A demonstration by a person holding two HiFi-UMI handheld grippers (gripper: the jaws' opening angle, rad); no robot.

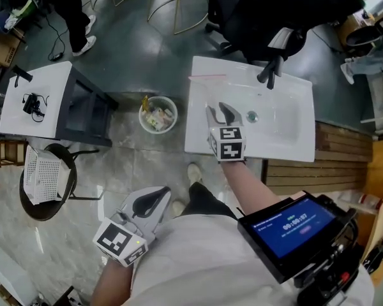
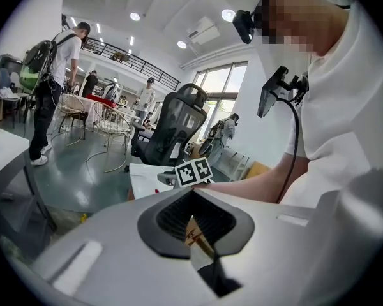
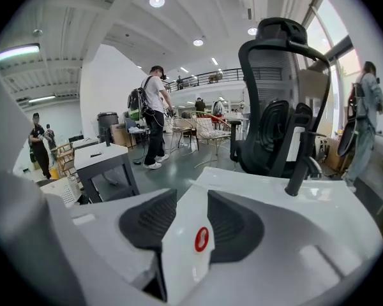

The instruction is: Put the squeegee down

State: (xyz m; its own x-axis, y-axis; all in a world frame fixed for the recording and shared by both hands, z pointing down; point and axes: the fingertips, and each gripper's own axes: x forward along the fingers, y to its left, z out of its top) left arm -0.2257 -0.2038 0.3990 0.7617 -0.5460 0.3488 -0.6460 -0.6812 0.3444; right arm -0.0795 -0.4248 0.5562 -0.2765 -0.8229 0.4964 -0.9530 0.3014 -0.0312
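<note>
screen text too small to read. bin contents too small to tell. brown red-printed thing in the left tongs gap mostly hidden. office chair cut by top edge. thin reddish strip on sink corner too small to name.

R gripper jaws apart, sink, faucet

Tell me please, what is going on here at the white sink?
A person holds tongs in each hand. The right tongs hang open above the front left part of the white sink, and only its surface shows between them. The left tongs are low by the person's body, closed on nothing. Neither pair holds a squeegee; a thin strip lies on the sink's back left rim, but I cannot tell whether that is it.
</note>
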